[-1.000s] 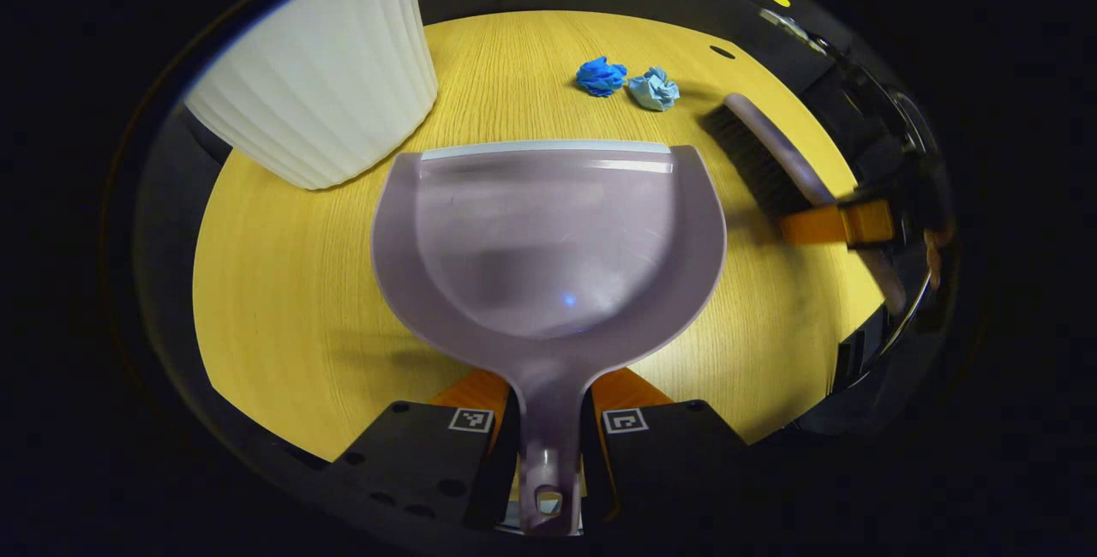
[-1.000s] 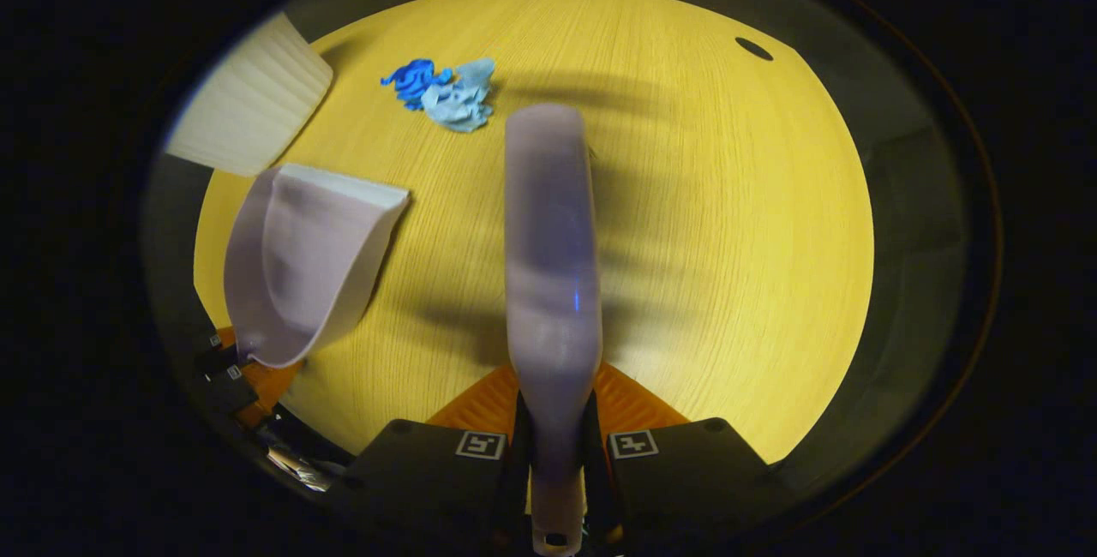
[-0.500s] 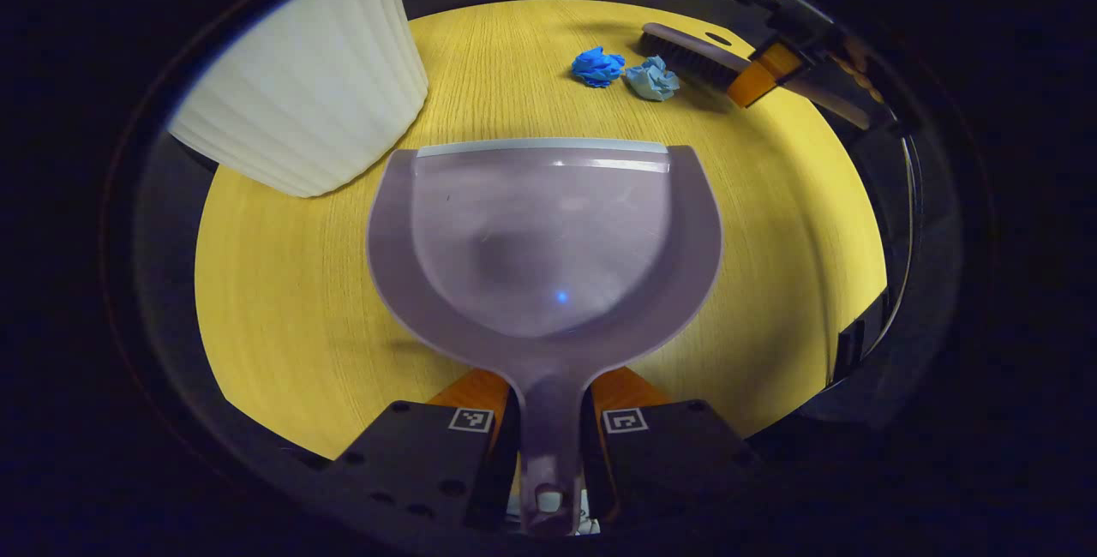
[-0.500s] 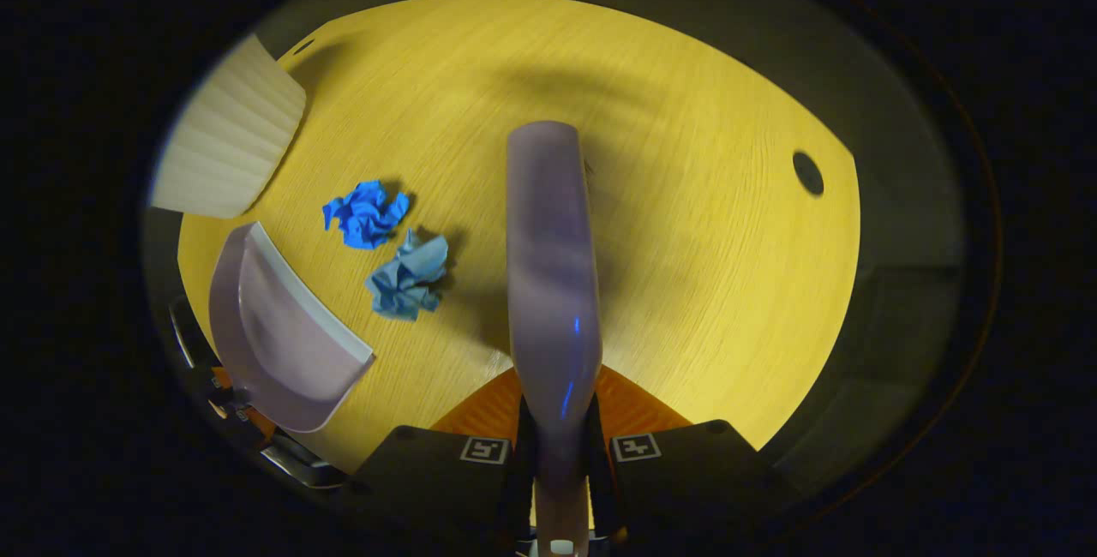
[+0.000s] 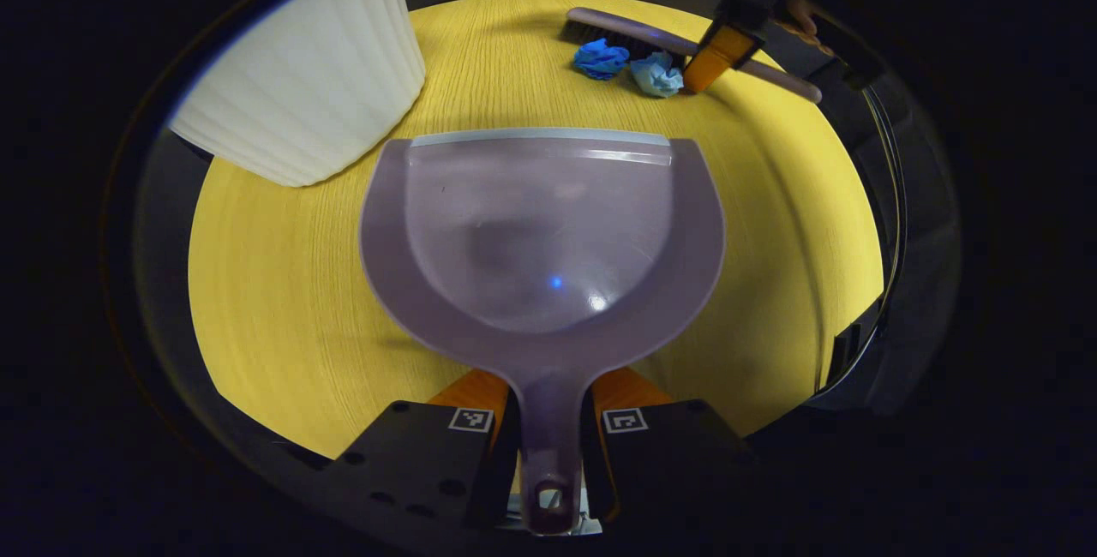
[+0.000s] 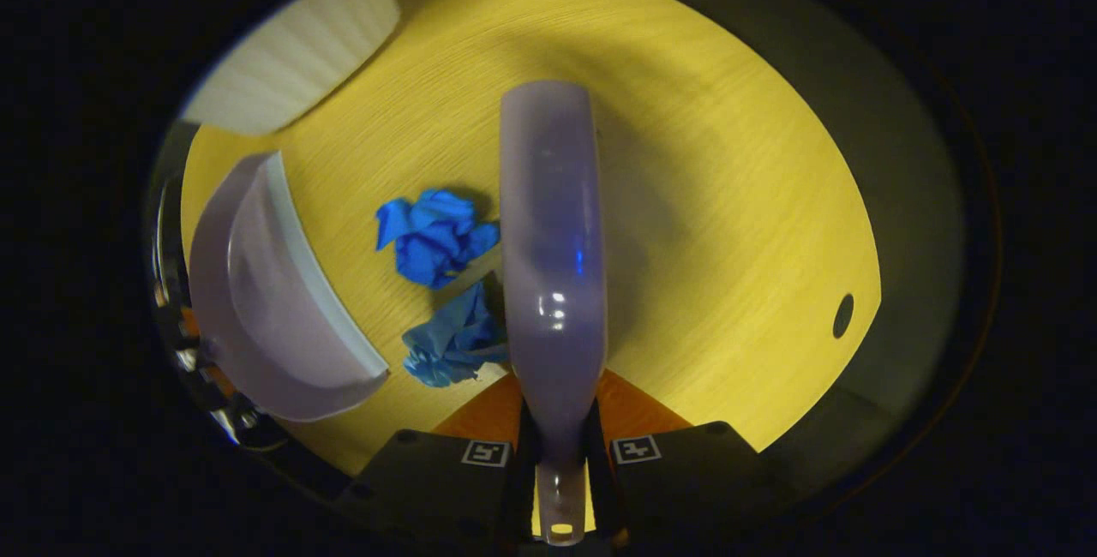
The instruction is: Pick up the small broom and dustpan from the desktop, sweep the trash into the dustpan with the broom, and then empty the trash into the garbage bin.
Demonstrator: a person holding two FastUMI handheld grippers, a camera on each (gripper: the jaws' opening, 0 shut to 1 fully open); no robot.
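Note:
My left gripper [image 5: 548,420] is shut on the handle of the mauve dustpan [image 5: 540,231], whose pale front lip faces the trash. Two crumpled paper balls, dark blue [image 5: 600,58] and light blue [image 5: 656,74], lie on the yellow desktop [image 5: 283,283] beyond the pan. My right gripper [image 6: 557,454] is shut on the handle of the small broom [image 6: 551,231]. In the left gripper view the broom [image 5: 651,41] lies just behind the balls, held by the right gripper [image 5: 718,56]. In the right gripper view the dark ball [image 6: 433,236] and light ball [image 6: 452,343] lie between broom and dustpan [image 6: 266,291].
A white ribbed garbage bin [image 5: 308,86] stands at the far left of the desk, close to the dustpan's left corner; it shows as the bin [image 6: 300,51] at top left in the right gripper view. A small round hole [image 6: 842,315] lies in the desktop.
The right gripper swung the broom round behind the two paper balls, so its bristles now sit against them. The dustpan stayed nearly in place.

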